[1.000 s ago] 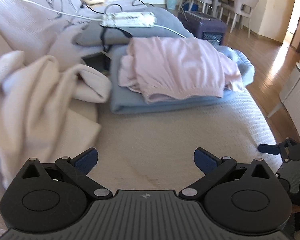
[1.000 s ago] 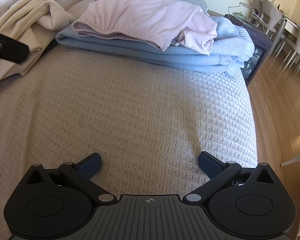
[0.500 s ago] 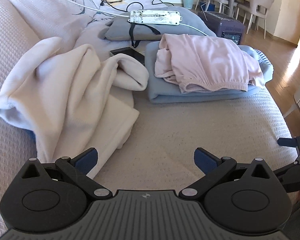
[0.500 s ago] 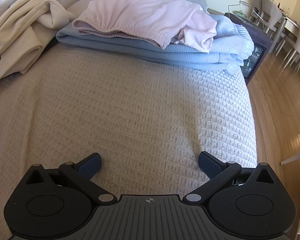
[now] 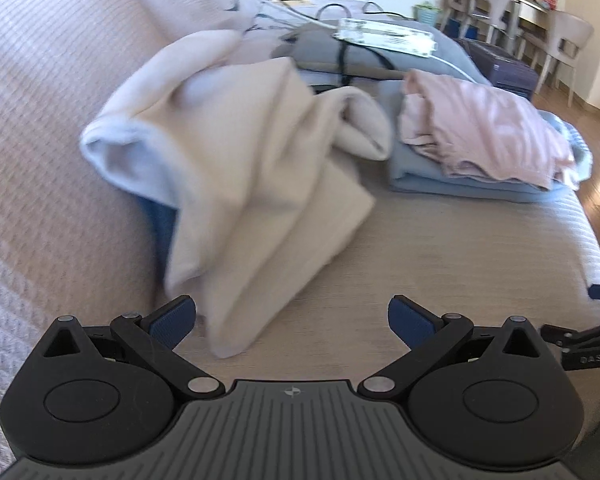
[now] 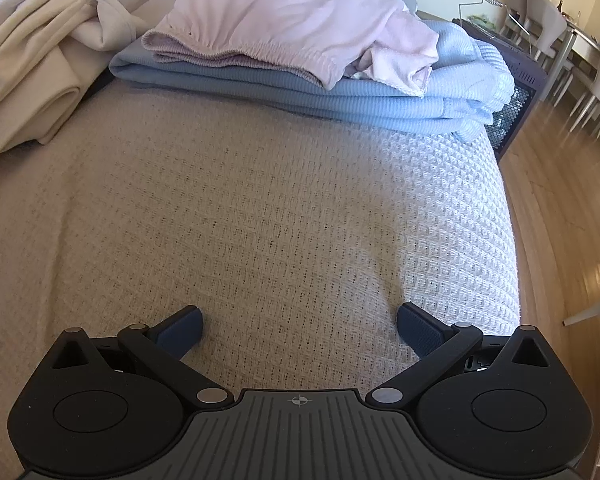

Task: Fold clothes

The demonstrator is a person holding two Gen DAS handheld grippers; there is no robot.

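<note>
- My left gripper [image 5: 292, 320] has its jaws spread wide and nothing between them; its blue pads [image 5: 172, 320] sit just above the sofa cover [image 5: 440, 248].
- The cream garment [image 5: 260, 184] is the unfolded piece. It lies crumpled against the sofa back, and its lower corner reaches down between my left jaws without being pinched.
- That whole left view is smeared, so I cannot make out the garment's seams or tell which end is which. Something dark blue [image 5: 156, 220] shows under its left edge, mostly hidden.
- My right gripper [image 6: 300, 328] is also spread wide and empty, hovering over bare waffle-weave cover [image 6: 260, 200].
- From the right wrist, only part of the cream garment [image 6: 28, 64] shows, cut off by the left edge of the frame.
- The pink garment [image 6: 284, 28] lies folded on top of the folded blue blanket [image 6: 340, 96] at the far end of the seat; one loose pink flap hangs over the blanket's right side.
- A white power strip [image 5: 388, 34] rests on a grey cushion [image 5: 420, 60] behind the stack; in the right view it is clipped by the top edge.
- At the right edge of the left view, a black part of the other gripper [image 5: 580, 340] pokes in, mostly cut off.
</note>
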